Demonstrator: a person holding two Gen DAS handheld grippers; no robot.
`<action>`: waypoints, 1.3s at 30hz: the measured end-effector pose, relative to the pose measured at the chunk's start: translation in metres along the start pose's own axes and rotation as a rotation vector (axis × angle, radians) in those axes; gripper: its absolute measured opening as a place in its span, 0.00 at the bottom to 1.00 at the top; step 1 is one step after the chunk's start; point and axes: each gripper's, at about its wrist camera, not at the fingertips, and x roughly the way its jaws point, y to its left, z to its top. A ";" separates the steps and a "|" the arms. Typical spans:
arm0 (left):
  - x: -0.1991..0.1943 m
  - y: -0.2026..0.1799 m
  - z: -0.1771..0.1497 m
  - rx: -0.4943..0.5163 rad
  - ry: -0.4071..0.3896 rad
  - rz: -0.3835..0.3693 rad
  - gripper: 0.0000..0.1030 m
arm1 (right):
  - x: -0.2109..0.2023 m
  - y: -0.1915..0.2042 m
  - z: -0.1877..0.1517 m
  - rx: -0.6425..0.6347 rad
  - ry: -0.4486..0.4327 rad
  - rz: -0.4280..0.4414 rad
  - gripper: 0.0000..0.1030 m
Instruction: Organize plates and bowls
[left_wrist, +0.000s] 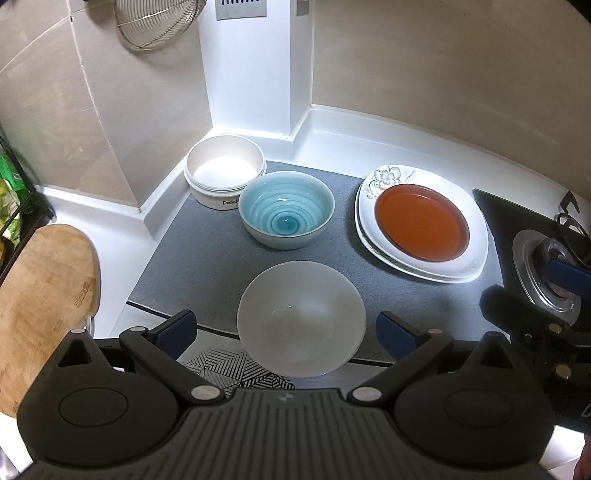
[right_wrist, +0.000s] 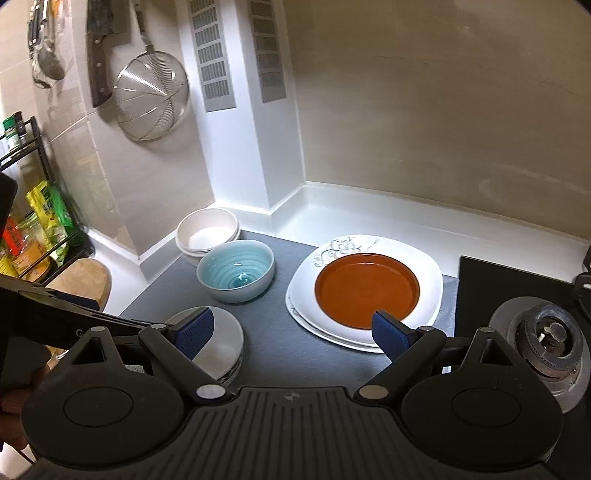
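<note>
A frosted white bowl stands on the grey mat near its front edge. My left gripper is open, its fingers on either side of this bowl and apart from it. Behind it stand a blue ringed bowl and a cream bowl stack. To the right, an orange plate rests on stacked white flowered plates. My right gripper hangs open above the mat between the frosted bowl and the plates.
A gas burner sits at the right on a black hob. A wooden board lies at the left beside a black rack with packets. A strainer and a cleaver hang on the wall.
</note>
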 end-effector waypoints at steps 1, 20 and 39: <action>0.000 0.000 0.000 -0.001 0.000 0.001 1.00 | -0.001 0.001 0.000 -0.005 -0.003 0.002 0.91; 0.004 0.043 0.000 -0.088 0.015 0.050 1.00 | 0.006 0.012 -0.003 -0.011 0.042 0.015 0.91; 0.064 0.127 0.060 -0.283 -0.037 0.190 1.00 | 0.084 0.045 0.060 -0.048 0.049 0.058 0.91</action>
